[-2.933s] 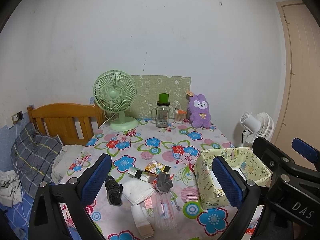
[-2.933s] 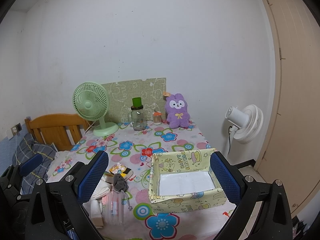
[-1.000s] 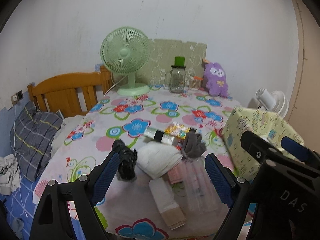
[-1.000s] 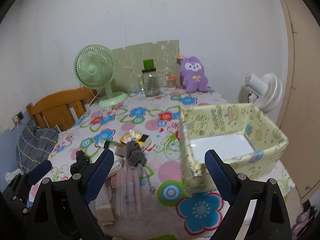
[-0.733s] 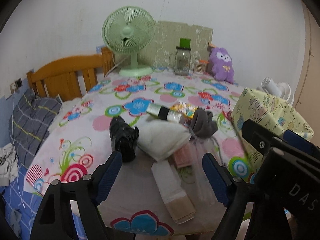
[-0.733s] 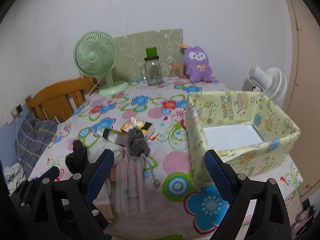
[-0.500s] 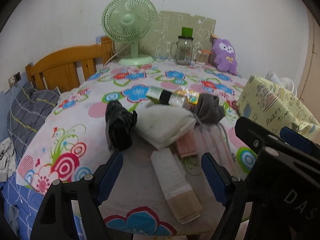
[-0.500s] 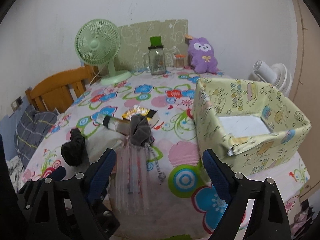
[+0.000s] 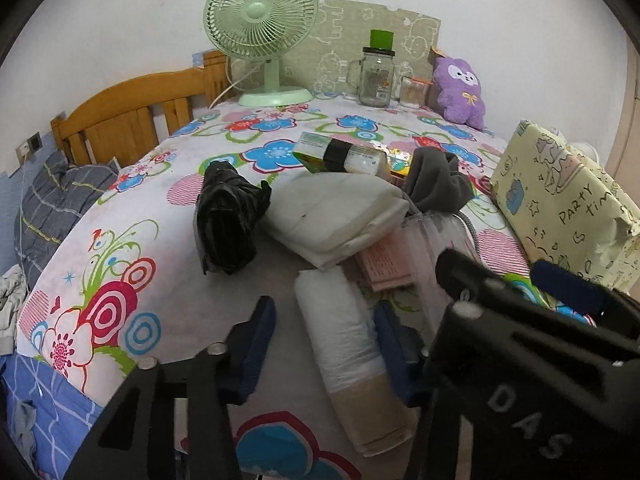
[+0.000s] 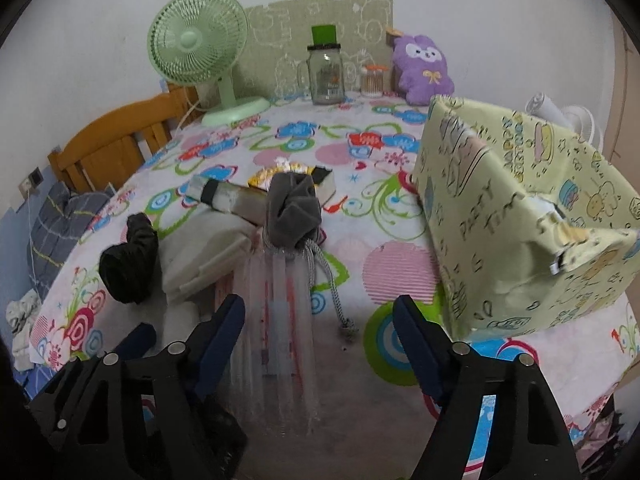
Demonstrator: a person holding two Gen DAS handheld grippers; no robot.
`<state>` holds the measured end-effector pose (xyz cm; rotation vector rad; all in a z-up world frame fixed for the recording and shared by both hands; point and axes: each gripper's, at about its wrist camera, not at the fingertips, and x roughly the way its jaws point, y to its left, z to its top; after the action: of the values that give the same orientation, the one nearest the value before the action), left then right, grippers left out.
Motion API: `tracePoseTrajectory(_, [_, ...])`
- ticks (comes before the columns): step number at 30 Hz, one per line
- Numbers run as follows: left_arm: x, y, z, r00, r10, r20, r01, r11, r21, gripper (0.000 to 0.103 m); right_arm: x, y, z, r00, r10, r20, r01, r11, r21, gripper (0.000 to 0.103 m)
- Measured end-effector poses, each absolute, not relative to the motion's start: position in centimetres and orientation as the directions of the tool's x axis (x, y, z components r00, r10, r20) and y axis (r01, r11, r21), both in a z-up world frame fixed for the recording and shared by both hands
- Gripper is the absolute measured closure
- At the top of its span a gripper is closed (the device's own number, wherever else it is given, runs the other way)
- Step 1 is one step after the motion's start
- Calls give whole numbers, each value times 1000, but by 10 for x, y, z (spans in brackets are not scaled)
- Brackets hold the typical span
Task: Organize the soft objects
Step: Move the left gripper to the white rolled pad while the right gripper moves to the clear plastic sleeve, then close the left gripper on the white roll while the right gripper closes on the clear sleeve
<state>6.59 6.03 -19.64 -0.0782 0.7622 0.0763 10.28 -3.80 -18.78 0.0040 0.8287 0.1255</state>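
A heap of soft items lies on the flowered tablecloth (image 9: 132, 240): a black bundle (image 9: 228, 220), a folded white cloth (image 9: 336, 212), a grey pouch (image 9: 436, 184) and a white roll with a tan end (image 9: 348, 344). My left gripper (image 9: 326, 340) straddles that roll near the table's front edge. Its jaws are closing, with a gap still on the left side. My right gripper (image 10: 320, 328) hangs over a clear plastic pack (image 10: 280, 312) and the grey pouch's cord (image 10: 332, 284), its jaws closing without touching either. The yellow patterned box (image 10: 520, 208) stands on the right.
At the back stand a green fan (image 9: 260, 20), a glass jar with a green lid (image 9: 376, 72) and a purple plush (image 9: 460, 88). A boxed tube (image 9: 340, 156) and a yellow snack pack (image 10: 280, 172) lie behind the heap. A wooden headboard (image 9: 132, 116) is on the left.
Both grippers have sunk toward the table's front edge and narrowed their jaws. The left now has the white roll between its fingers, and the right the clear pack.
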Motion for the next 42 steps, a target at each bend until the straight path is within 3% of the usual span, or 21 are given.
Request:
tracePoseTrajectory(8, [70, 63, -195, 722, 55, -690, -115, 993, -41, 69, 110, -36, -199, 630, 135, -764, -119, 990, 76, 36])
tracePoseTrajectory(19, [74, 66, -194, 717, 18, -696, -107, 991, -85, 79, 113, -34, -199, 614, 172, -770, -145, 984, 104, 79])
tracePoseTrajectory(42, [57, 60, -146, 780, 64, -623, -131, 989, -62, 82, 99, -41, -151, 678, 210, -704, -181, 976, 118, 83])
